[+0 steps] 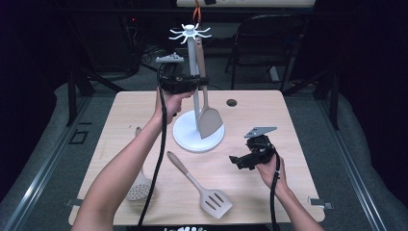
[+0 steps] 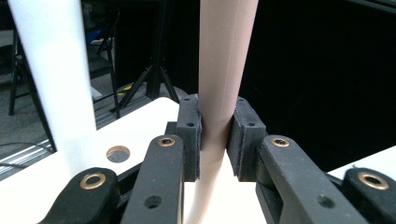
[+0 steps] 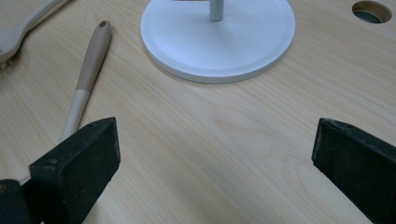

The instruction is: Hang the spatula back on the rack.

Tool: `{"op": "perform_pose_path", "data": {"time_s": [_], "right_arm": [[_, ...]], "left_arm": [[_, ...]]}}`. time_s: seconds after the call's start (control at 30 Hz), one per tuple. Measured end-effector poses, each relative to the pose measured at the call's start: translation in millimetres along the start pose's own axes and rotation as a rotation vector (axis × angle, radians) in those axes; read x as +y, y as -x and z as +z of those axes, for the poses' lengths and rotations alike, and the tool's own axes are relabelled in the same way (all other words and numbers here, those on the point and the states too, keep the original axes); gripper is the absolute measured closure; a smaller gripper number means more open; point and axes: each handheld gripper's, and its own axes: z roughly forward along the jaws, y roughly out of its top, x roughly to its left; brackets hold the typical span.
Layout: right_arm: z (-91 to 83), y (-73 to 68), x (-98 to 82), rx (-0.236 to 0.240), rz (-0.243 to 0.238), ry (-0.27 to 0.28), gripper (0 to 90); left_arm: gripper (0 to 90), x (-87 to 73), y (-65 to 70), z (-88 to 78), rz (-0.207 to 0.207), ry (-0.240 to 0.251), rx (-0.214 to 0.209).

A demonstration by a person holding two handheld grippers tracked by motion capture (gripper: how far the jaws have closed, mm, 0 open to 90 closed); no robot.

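Left gripper (image 2: 215, 140) clamped on the taupe solid spatula's handle (image 2: 224, 70), beside the white utensil stand's pole (image 2: 51, 70). Right gripper (image 3: 212, 158) jaws wide apart over the light wood table (image 3: 210, 140), holding nothing.

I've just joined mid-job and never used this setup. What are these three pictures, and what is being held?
No robot here: a person holds a two-jaw gripper in each hand. The high view looks down on the wooden table; the other two pictures come from cameras riding on each gripper. The left gripper is raised, its jaws closed on the handle of a solid turner that hangs by the white utensil stand. The right gripper is low over the table, jaws wide apart, holding nothing. On the table lie a slotted turner and a skimmer.
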Motion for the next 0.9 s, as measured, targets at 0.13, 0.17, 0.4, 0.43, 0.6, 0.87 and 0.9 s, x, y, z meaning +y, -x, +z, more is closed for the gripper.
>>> {"op": "perform_pose_path", "data": {"time_s": [0.13,0.17,0.4,0.43,0.6,0.87,0.9], "right_arm": [[0.3,0.2,-0.2,0.001,-0.003,0.003,0.7],[0.4,0.3,-0.2,0.001,-0.003,0.002,0.7],[2.1,-0.2,-0.8,0.019,0.007,-0.015,0.6],[2.5,0.1,-0.7,0.020,-0.001,-0.010,0.6],[2.3,-0.7,-0.5,0.025,-0.003,-0.014,0.6],[3.2,-1.9,-0.6,0.039,-0.008,-0.025,0.7],[3.4,-1.7,-0.8,0.040,-0.008,-0.027,0.7]], "left_arm": [[76.5,-0.2,-2.6,0.8,-0.003,0.002,0.004],[76.4,-0.1,-2.9,1.1,-0.002,0.002,0.007],[74.9,-2.2,-3.5,4.5,-0.007,0.011,0.065],[74.6,-2.5,-3.5,4.4,-0.011,0.010,0.072],[71.3,-6.1,-4.8,3.6,-0.028,-0.003,0.103],[48.1,-11.1,-2.8,-1.1,-0.042,-0.026,0.123],[44.4,-11.9,-1.8,-2.3,-0.036,-0.025,0.126]]}}
